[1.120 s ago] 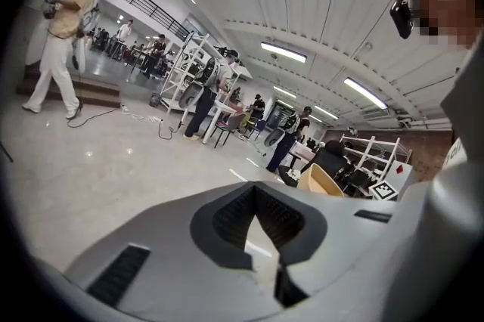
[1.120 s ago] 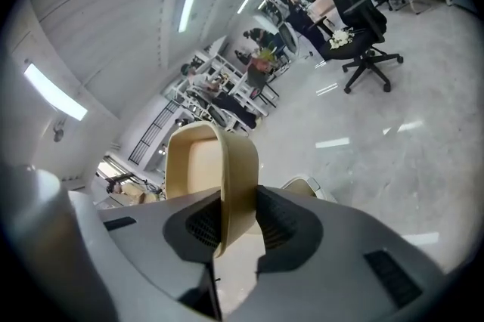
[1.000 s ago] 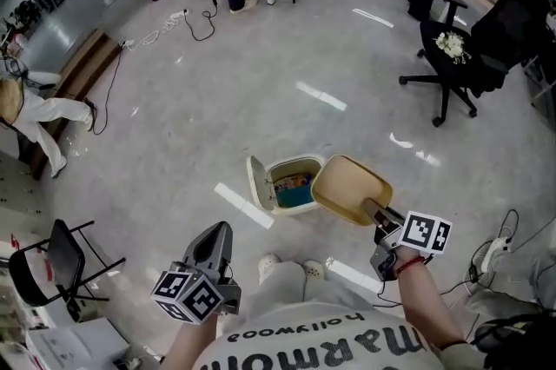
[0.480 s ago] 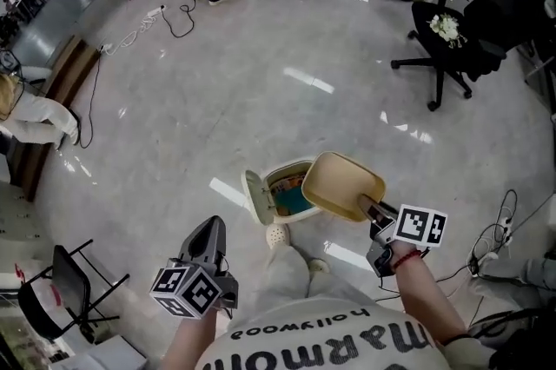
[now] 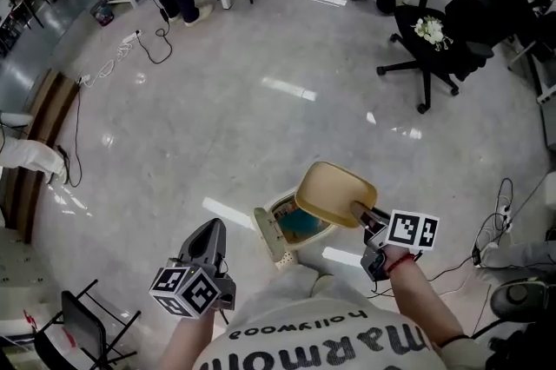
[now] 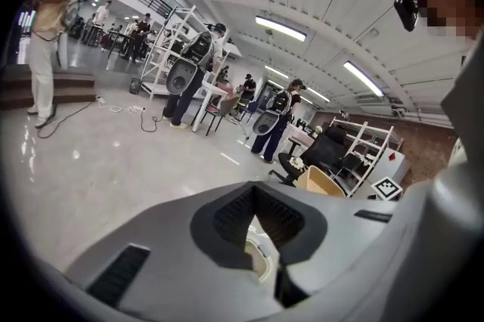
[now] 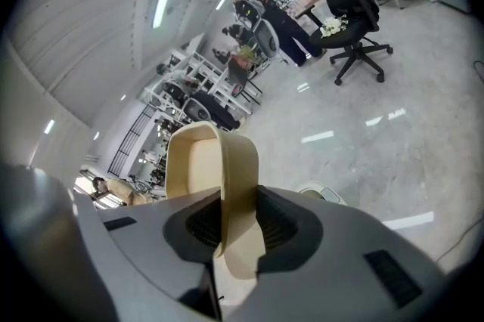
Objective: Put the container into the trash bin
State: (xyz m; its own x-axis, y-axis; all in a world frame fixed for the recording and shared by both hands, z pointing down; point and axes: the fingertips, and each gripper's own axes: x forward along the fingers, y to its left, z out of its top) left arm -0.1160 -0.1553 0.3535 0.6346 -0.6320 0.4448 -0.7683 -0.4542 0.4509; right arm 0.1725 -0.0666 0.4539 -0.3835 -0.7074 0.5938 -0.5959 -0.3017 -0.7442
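**Figure: carrying the container to the bin, 3 views**

- Head view, right side: the right gripper (image 5: 367, 217) is clamping 1 wall of the tan container (image 5: 334, 193). The container is hanging with its open side toward the camera and overlapping the far edge of the trash bin (image 5: 320, 234). How high above the bin it is hanging cannot be told.
- Head view, bin: the bin is standing on the floor (image 5: 217, 125) with its lid (image 5: 268, 236) swung open on the left and teal contents showing inside. Judged risk: the container is looking about as broad as the opening. A flat release is therefore risking it lodging across the rim or sliding off onto the floor.
- Head view, left side: the left gripper (image 5: 211, 236) is hanging near the bin and apart from it, its 2 jaws together and empty. Judged risk: an inward swing is risking a knock that drops the upright lid shut.
- Left gripper view: the jaws are meeting at their tips with nothing between them. The bin (image 6: 257, 256) is showing below the tips and the container (image 6: 325, 181) beyond to the right.
- Right gripper view: the 2 pads are pressing on a thin wall of the container (image 7: 204, 162), 1 on each side, and most of its body is projecting past the tips. Judged risk: a pinch on 1 edge is leaving the container free to pivot or slip. The bin (image 7: 321, 194) is lying low and off to the right, so opening now is probably dropping the container wide.
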